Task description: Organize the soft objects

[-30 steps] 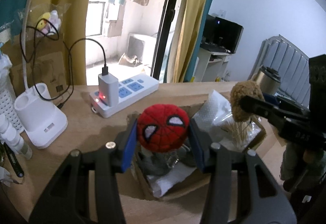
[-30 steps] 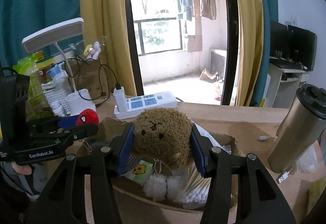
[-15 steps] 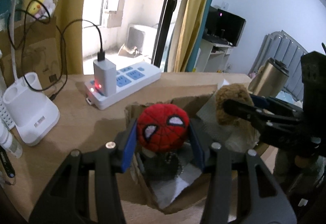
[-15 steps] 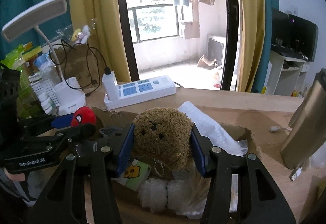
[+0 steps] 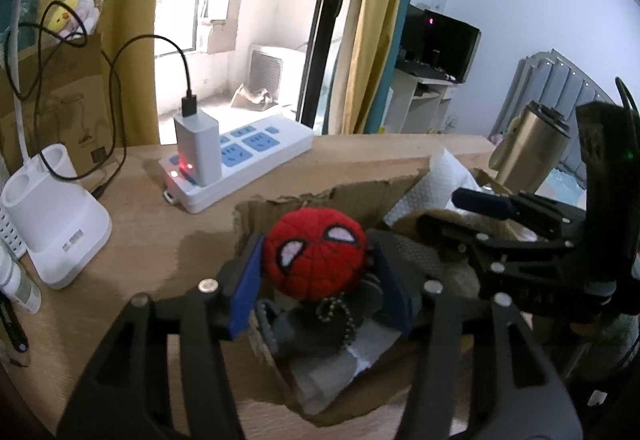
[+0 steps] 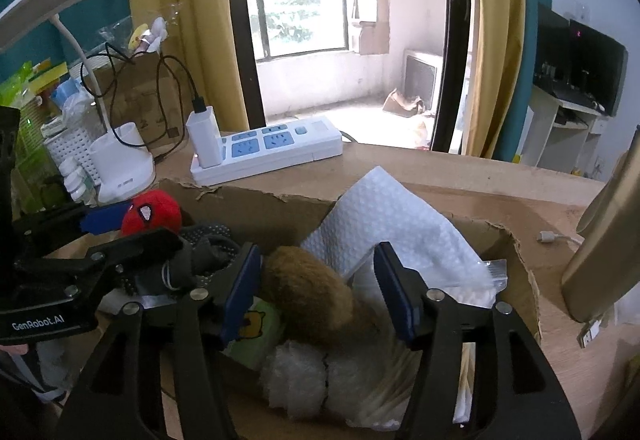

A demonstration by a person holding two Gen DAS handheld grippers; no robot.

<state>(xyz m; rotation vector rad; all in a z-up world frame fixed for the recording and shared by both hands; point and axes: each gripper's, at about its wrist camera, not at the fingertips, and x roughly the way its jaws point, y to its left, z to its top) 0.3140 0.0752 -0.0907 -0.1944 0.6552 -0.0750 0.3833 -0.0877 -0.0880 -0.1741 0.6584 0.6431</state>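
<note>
Your left gripper (image 5: 316,276): jaws opening, red plush (image 5: 316,260) loose between them | your right gripper (image 6: 318,290): jaws opening, brown plush (image 6: 308,292) released into cardboard box (image 6: 260,207)

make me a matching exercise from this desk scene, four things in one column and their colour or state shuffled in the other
Things:
1. spider plush
2. brown plush
3. charger
4. tumbler

Descriptions:
A. white, plugged into the power strip
B. metallic gold, standing right of the cardboard box
C. red, between the left gripper jaws
D. lying tipped in the box between the right gripper jaws

Pairs: 1-C, 2-D, 3-A, 4-B
</note>
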